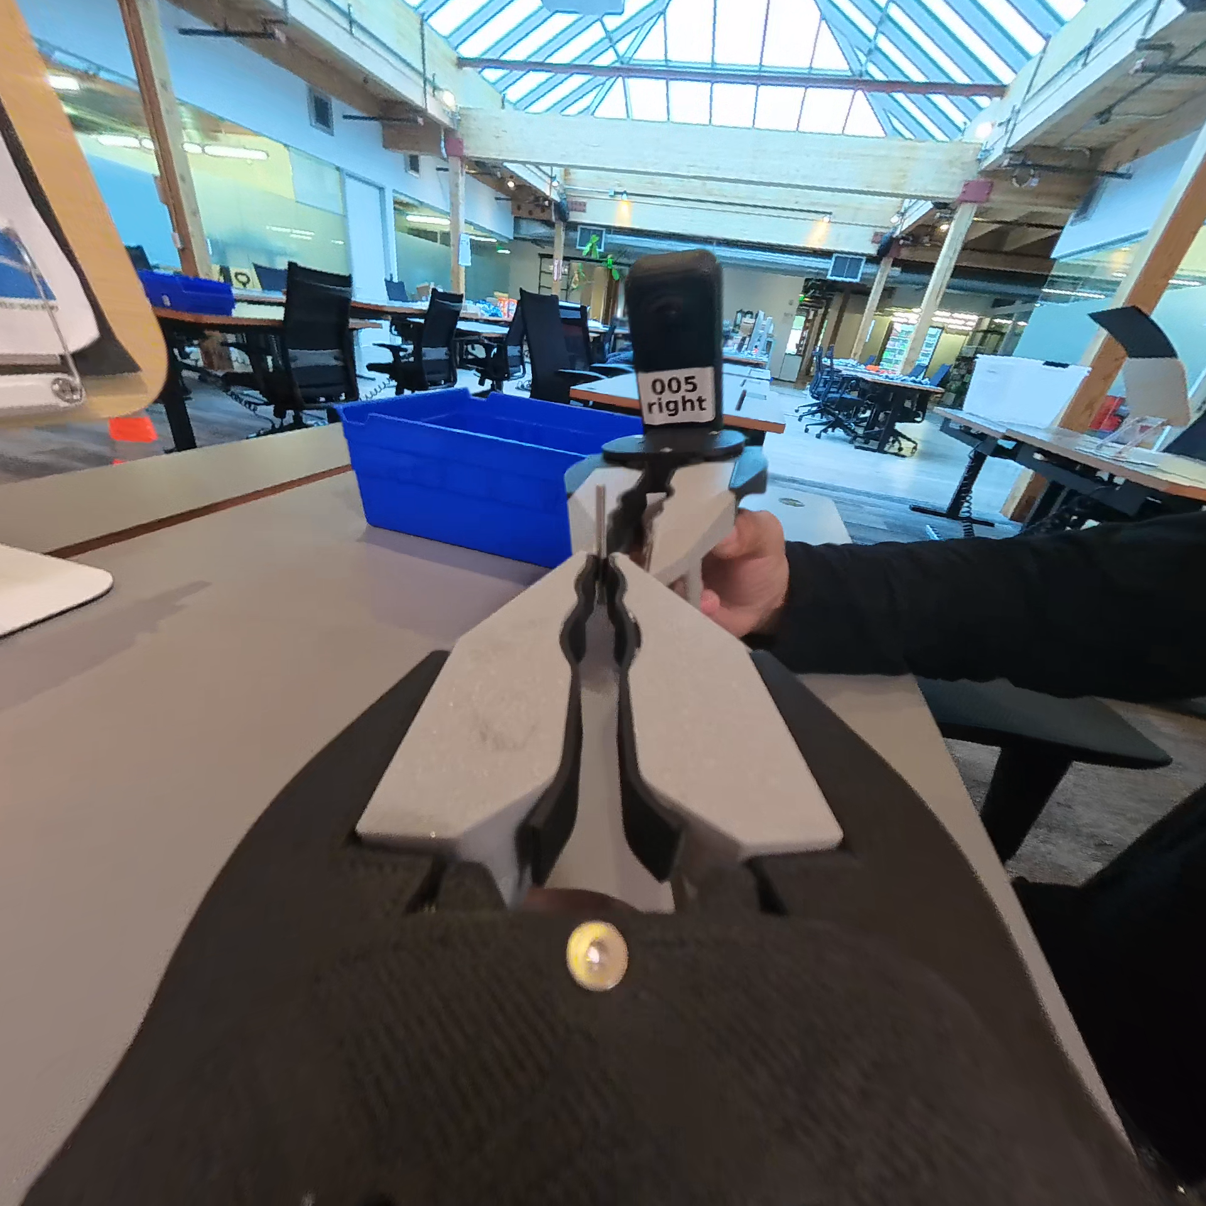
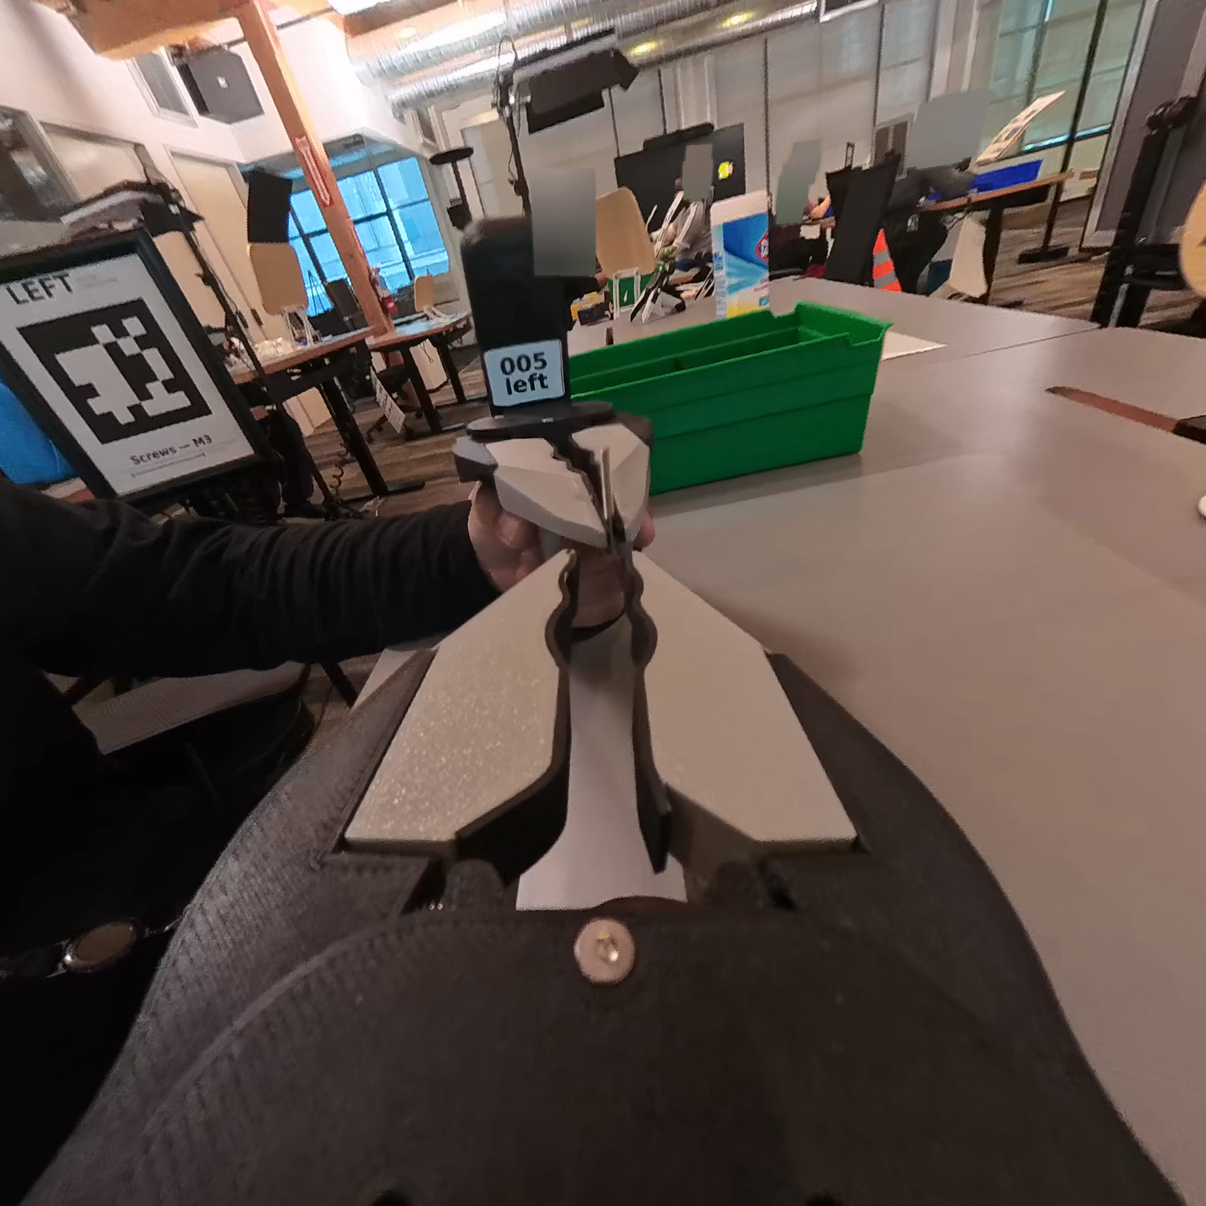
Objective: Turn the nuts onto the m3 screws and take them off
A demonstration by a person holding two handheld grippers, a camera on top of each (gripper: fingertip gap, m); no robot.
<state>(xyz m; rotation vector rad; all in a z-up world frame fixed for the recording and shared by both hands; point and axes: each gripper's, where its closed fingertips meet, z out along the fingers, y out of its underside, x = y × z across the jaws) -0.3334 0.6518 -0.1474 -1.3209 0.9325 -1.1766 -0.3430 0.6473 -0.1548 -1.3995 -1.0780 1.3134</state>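
My left gripper [image 1: 600, 564] is shut on a thin metal screw [image 1: 599, 515]. The screw stands upright, gripped near its lower end, with its shaft rising above the fingertips. My right gripper [image 1: 636, 522] faces it from just behind, held by a hand in a black sleeve. In the right wrist view my right gripper [image 2: 602, 562] has its jaws a little apart, and I see nothing between them. Its tips sit just in front of the left gripper [image 2: 610, 535] and the lower end of the screw [image 2: 605, 483]. No nut shows in either view.
A blue bin [image 1: 457, 476] stands on the grey table [image 1: 228, 652] behind the grippers. A green bin [image 2: 737, 398] stands on the table [image 2: 946, 587] on the other side. A framed marker sign [image 2: 124, 378] stands at the left, a wipes canister [image 2: 741, 254] behind the green bin. The grippers are tip to tip, or close to it.
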